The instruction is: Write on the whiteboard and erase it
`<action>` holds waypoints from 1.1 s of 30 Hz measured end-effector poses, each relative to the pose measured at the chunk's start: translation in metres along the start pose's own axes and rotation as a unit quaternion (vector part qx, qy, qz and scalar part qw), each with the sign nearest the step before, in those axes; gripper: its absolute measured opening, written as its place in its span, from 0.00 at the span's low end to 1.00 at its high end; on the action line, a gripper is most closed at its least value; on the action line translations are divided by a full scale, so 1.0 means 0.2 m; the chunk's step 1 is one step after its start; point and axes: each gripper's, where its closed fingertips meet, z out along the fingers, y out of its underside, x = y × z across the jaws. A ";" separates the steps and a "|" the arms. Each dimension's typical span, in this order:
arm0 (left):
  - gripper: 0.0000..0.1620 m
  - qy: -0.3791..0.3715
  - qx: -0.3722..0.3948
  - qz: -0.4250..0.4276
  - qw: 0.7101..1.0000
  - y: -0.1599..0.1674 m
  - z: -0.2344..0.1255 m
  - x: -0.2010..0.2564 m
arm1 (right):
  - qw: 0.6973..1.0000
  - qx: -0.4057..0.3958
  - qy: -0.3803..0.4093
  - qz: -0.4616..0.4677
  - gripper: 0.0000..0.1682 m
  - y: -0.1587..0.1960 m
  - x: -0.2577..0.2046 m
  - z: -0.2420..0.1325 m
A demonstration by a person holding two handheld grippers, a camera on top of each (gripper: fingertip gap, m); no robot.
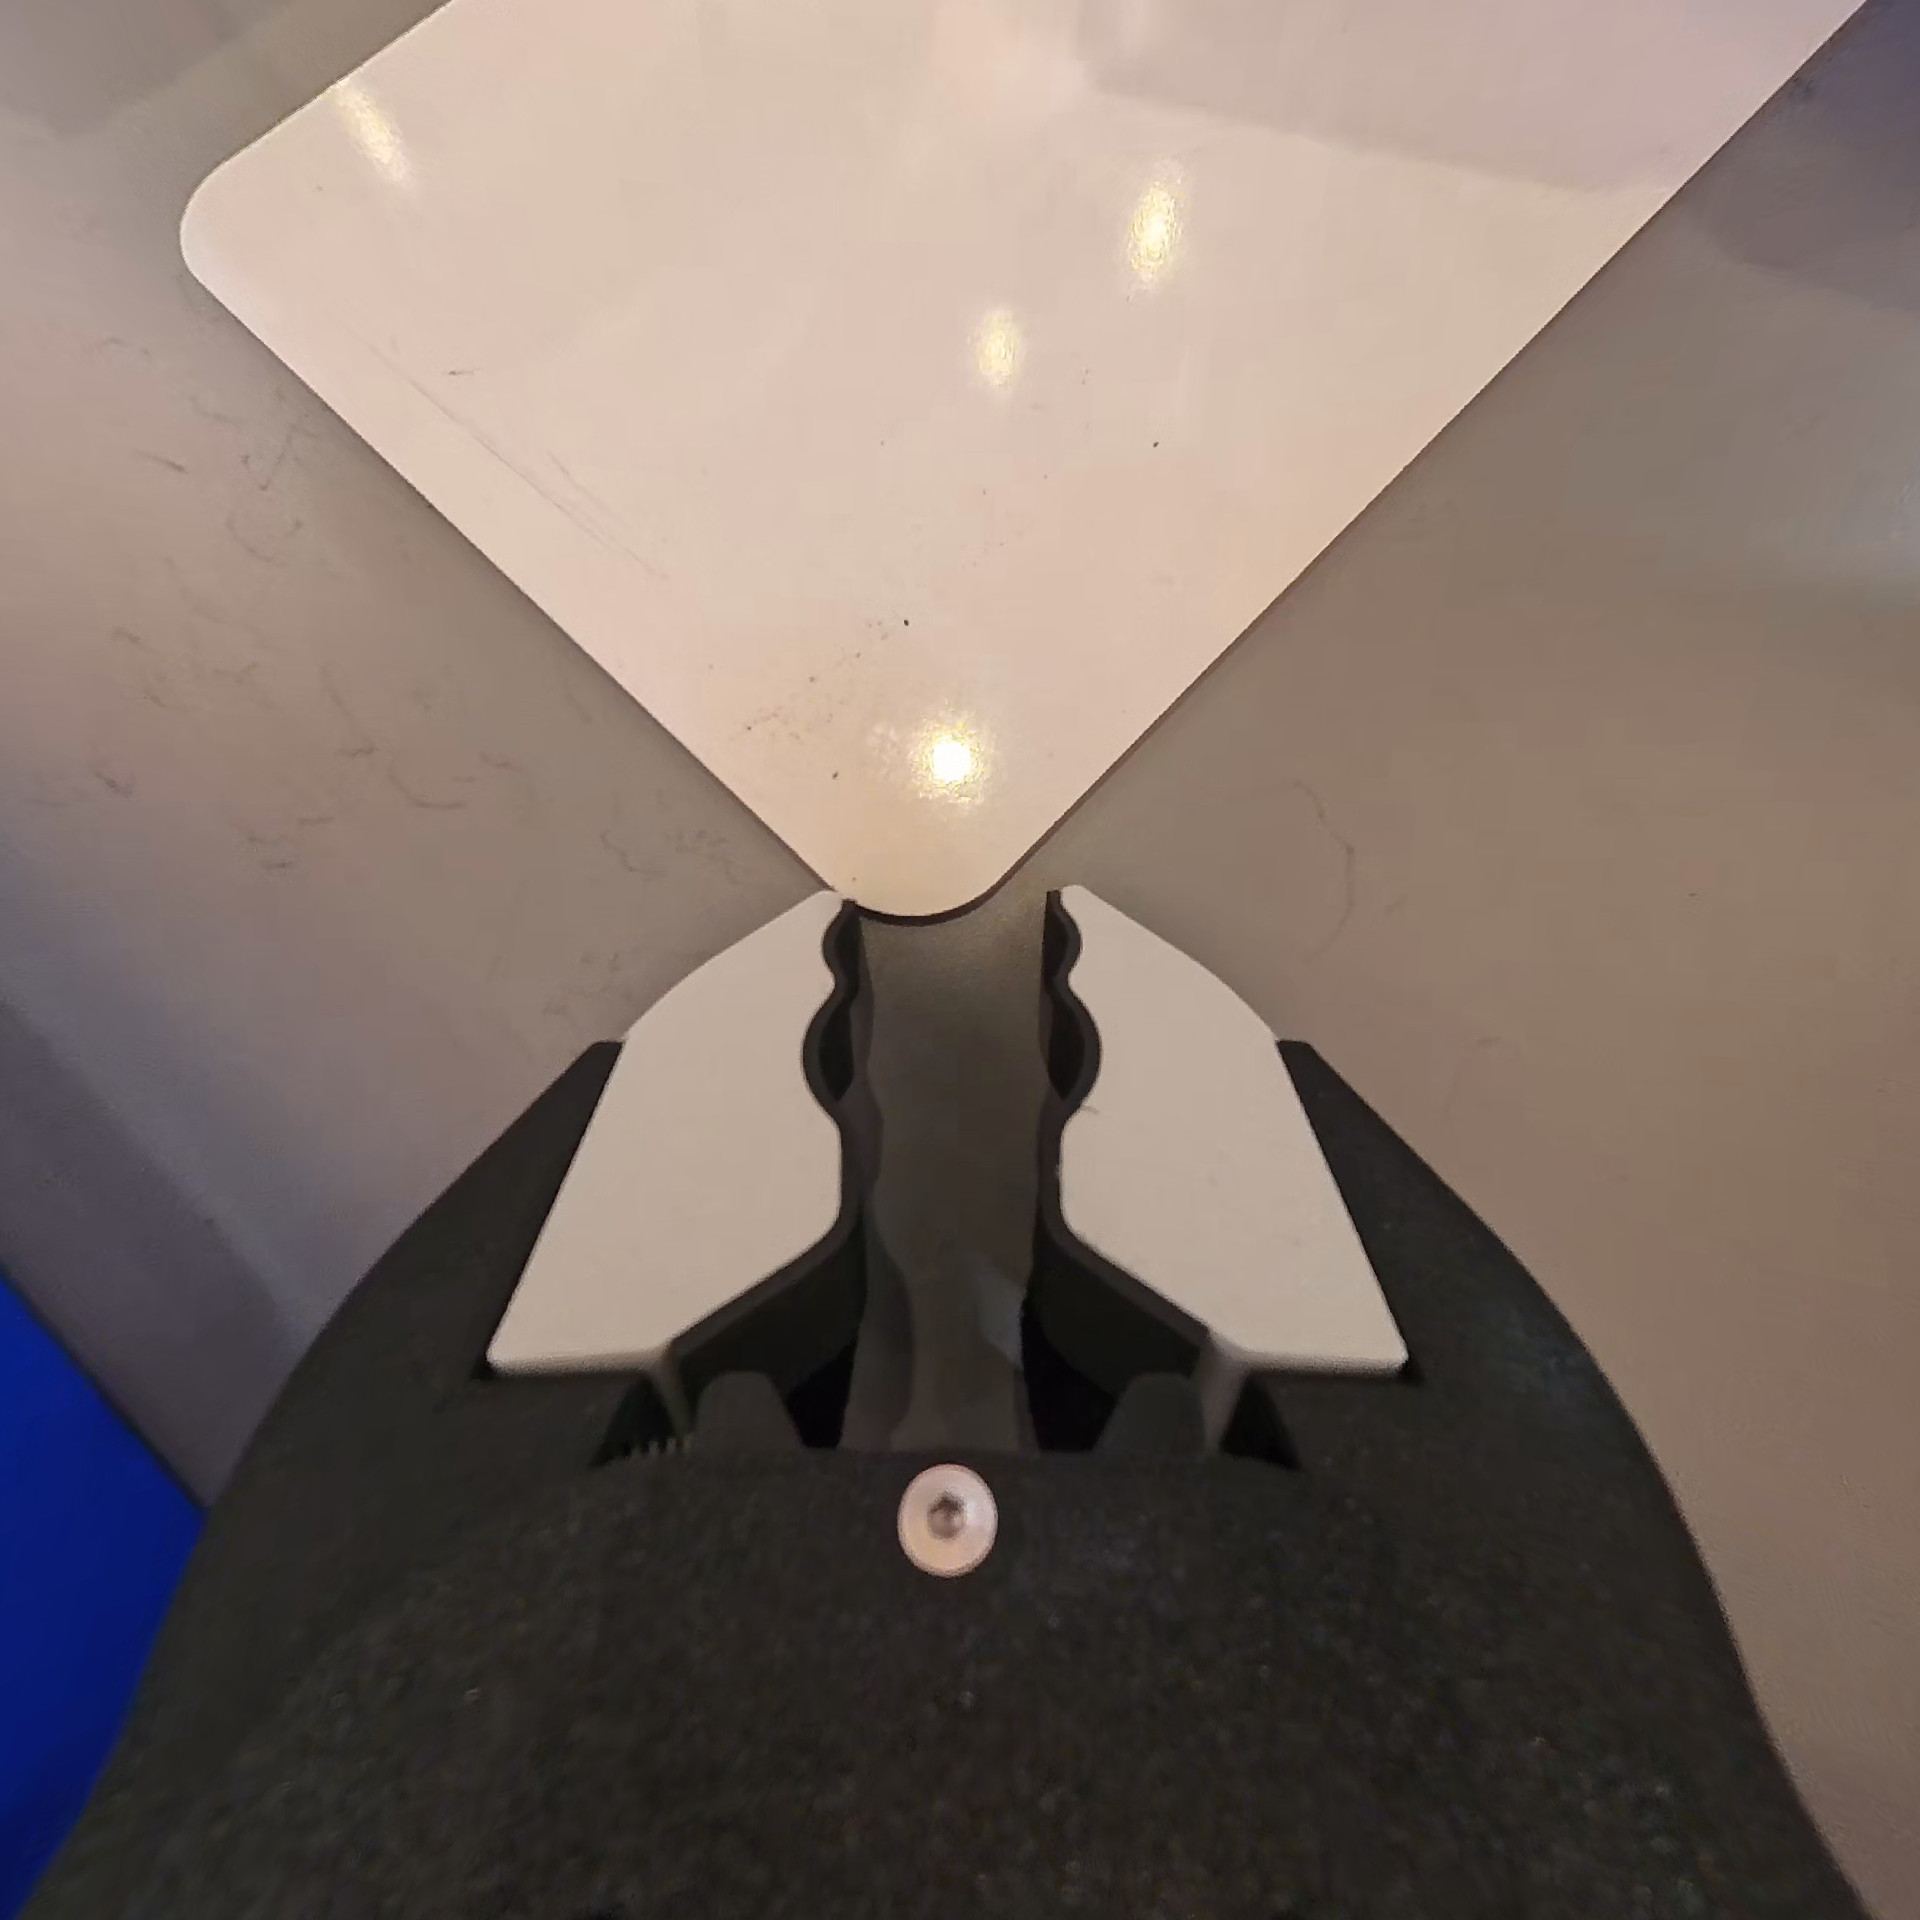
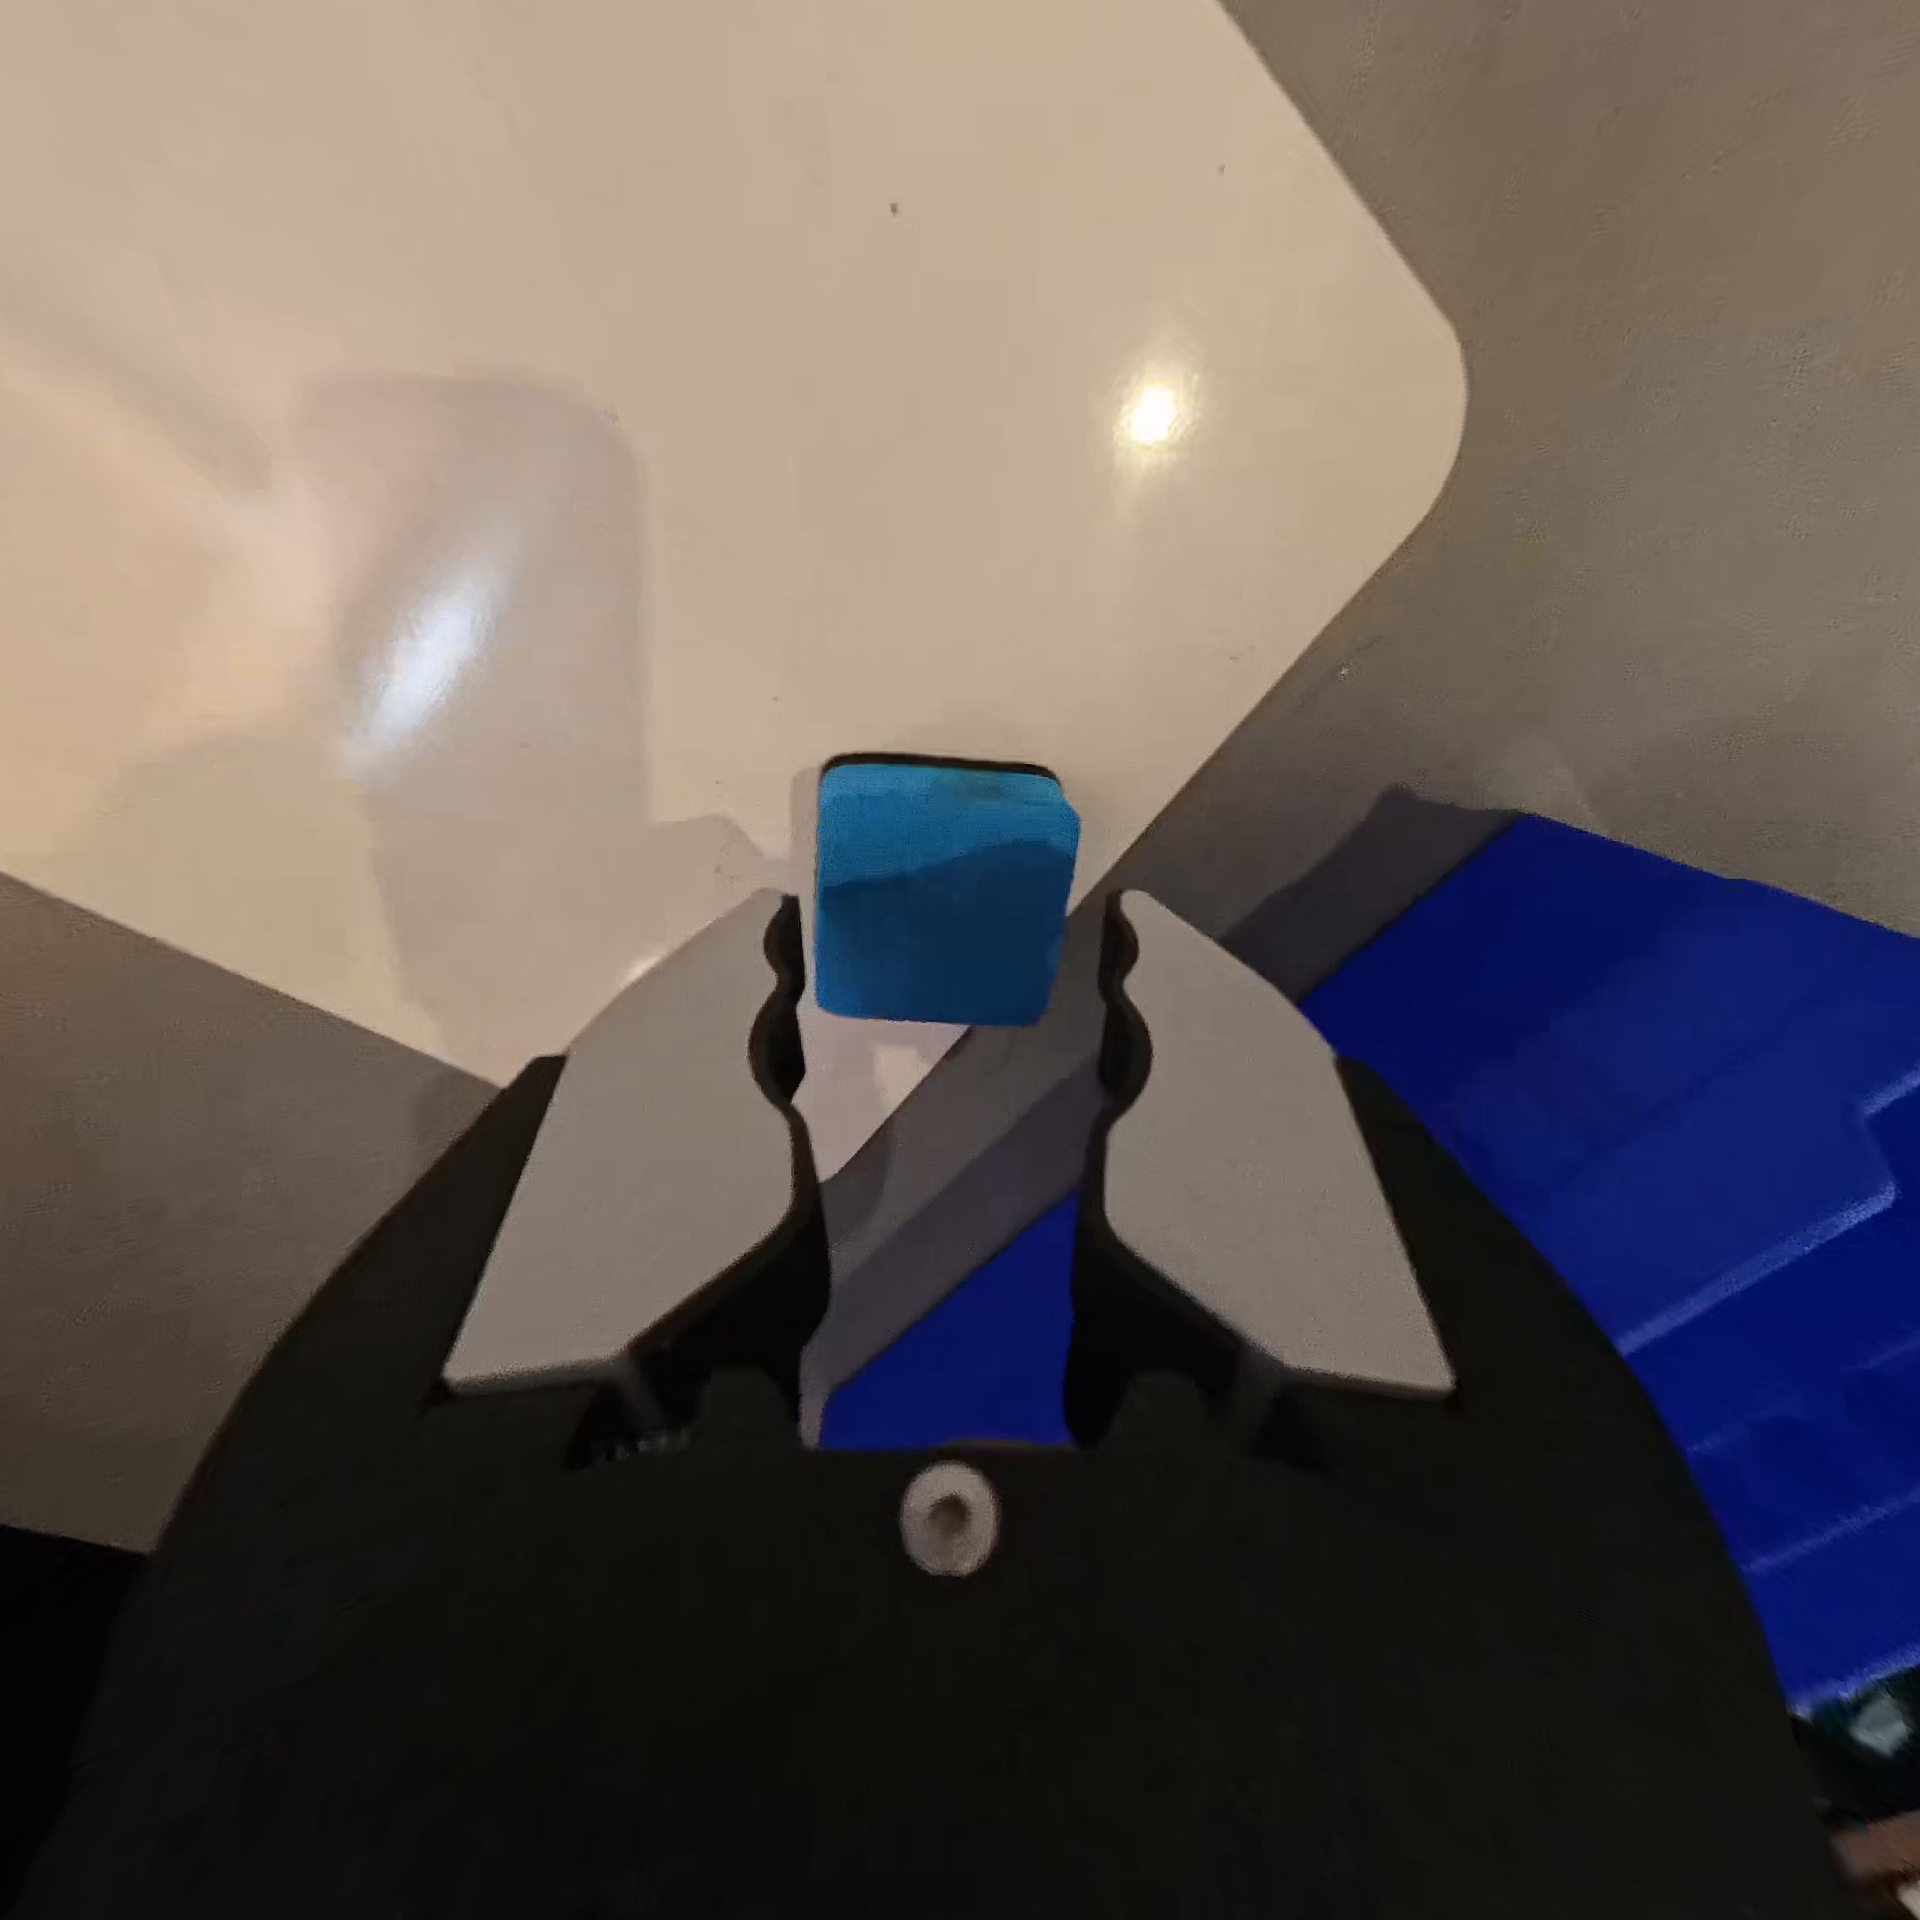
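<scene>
- Nearest in the right wrist view: right gripper (image 2: 948, 940), fingers apart, clamped on nothing.
- Just past the fingertips: small blue eraser (image 2: 943, 894), dark felt face down on the whiteboard (image 2: 831, 416), near the board's lower edge; gap visible on the right side, left finger very close or touching, hard to tell.
- To the right of that: blue bin (image 2: 1610, 1143), partly under the gripper, beside the board on the grey table (image 2: 1714, 364).
- Nearest in the left wrist view: left gripper (image 1: 948, 914), fingers apart and empty, left tip at the rounded corner of the board (image 1: 935, 416), contact uncertain.
- Farther out: board face glossy, ceiling lights reflected, only faint smudges and specks, no clear writing; no marker in either view.
- Step in hand, by judgement: erasing, either about to grasp the eraser or just after release.
- Next move, if grasping: centre the eraser between the fingers, close on its foam sides, keep felt flat, wipe across; left gripper well placed for steadying the corner.
</scene>
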 end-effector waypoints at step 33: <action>0.18 0.001 0.005 0.002 1.000 -0.02 0.02 0.02 | 0.995 0.023 -0.003 0.096 0.31 0.01 -0.09 0.12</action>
